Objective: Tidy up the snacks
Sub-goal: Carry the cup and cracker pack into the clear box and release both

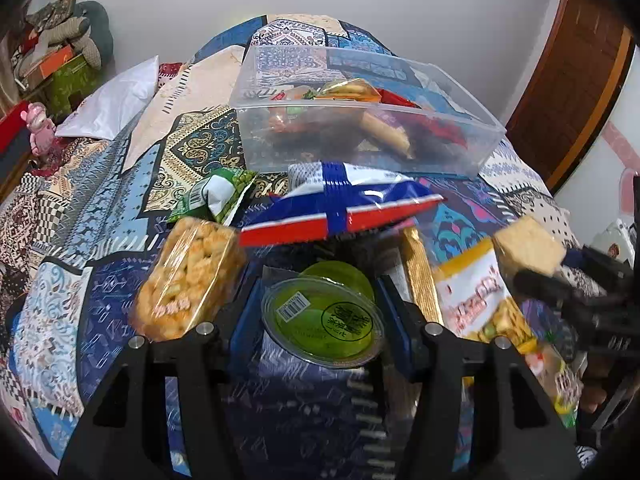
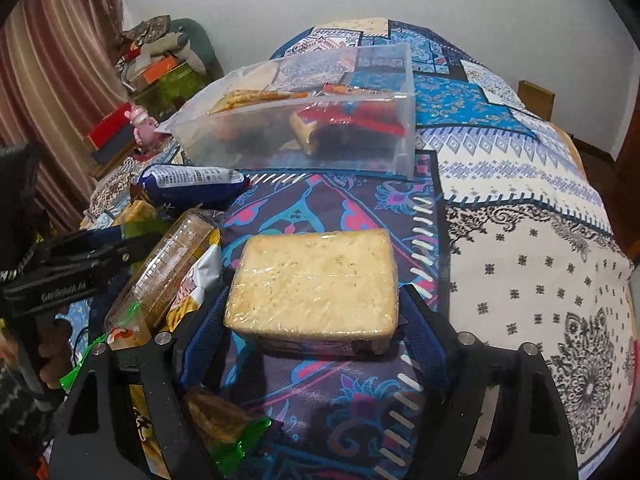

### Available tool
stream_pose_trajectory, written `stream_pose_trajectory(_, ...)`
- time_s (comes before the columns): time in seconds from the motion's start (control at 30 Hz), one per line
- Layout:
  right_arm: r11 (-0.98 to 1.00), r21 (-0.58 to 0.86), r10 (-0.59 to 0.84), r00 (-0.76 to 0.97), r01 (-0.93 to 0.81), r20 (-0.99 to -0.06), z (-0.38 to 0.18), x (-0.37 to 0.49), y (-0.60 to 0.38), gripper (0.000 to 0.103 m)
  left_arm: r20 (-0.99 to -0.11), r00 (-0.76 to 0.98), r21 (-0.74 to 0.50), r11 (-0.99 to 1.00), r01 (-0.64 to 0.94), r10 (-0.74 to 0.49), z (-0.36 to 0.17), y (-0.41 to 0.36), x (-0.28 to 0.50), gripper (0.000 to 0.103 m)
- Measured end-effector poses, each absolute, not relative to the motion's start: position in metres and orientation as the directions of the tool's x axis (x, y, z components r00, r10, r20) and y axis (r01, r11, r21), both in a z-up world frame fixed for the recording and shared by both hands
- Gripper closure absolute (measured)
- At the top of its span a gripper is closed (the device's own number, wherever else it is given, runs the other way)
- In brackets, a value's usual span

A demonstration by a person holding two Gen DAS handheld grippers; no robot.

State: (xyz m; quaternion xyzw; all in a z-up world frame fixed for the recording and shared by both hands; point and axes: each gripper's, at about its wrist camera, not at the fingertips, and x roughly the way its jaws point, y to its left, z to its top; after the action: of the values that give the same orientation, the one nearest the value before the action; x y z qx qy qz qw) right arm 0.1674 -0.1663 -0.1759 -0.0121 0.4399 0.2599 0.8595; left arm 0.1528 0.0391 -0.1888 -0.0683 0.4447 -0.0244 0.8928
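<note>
My left gripper (image 1: pixel 320 312) is shut on a round green jelly cup (image 1: pixel 322 322), held just above the patterned bedspread. Around it lie a clear pack of puffed snacks (image 1: pixel 188 276), a blue, white and red bag (image 1: pixel 340 204), a green pea packet (image 1: pixel 216 196) and a yellow and white bag (image 1: pixel 480 300). My right gripper (image 2: pixel 312 312) is shut on a plastic-wrapped pale square cake (image 2: pixel 316 284); it also shows in the left wrist view (image 1: pixel 528 246), lifted at the right. A clear plastic bin (image 1: pixel 400 120) holding several snacks stands farther back, also in the right wrist view (image 2: pixel 304 144).
A white pillow (image 1: pixel 116 100) and a pink toy (image 1: pixel 40 128) lie at the left of the bed. Boxes and cushions pile in the far left corner (image 1: pixel 60 52). A wooden door (image 1: pixel 576 80) stands at the right. A cracker sleeve (image 2: pixel 168 264) and blue packet (image 2: pixel 192 184) lie left of my right gripper.
</note>
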Motion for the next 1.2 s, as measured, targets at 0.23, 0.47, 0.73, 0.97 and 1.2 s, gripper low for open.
stream_pose_trajectory(0.23, 0.873, 0.190, 0.432, 0.532, -0.449, -0.728, -0.153, 0.165, -0.174, 0.024, -0.761, 0.642, -0.139, 0.990, -0.026, -0.090, -0.163, 0.044, 0.137, 0.047)
stream_pose_trajectory(0.47, 0.880, 0.146, 0.412, 0.571, -0.453, -0.710, -0.136, 0.165, -0.174, 0.025, -0.699, 0.710, -0.133, 0.991, -0.019, -0.080, -0.119, 0.048, 0.132, 0.047)
stream_pose_trajectory(0.73, 0.872, 0.122, 0.428, 0.618, -0.474, -0.659, -0.102, 0.176, -0.170, 0.025, -0.660, 0.749, -0.120, 0.993, -0.018, -0.066, -0.093, 0.048, 0.156, 0.047)
stream_pose_trajectory(0.97, 0.864, 0.112, 0.446, 0.644, -0.490, -0.622, -0.081, 0.202, -0.155, 0.025, -0.647, 0.761, -0.126, 0.991, -0.039, -0.052, -0.091, 0.055, 0.194, 0.047)
stream_pose_trajectory(1.2, 0.862, 0.136, 0.455, 0.628, -0.488, -0.632, -0.084, 0.245, -0.131, 0.025, -0.641, 0.766, -0.139, 0.989, -0.055, -0.048, -0.094, 0.065, 0.234, 0.047)
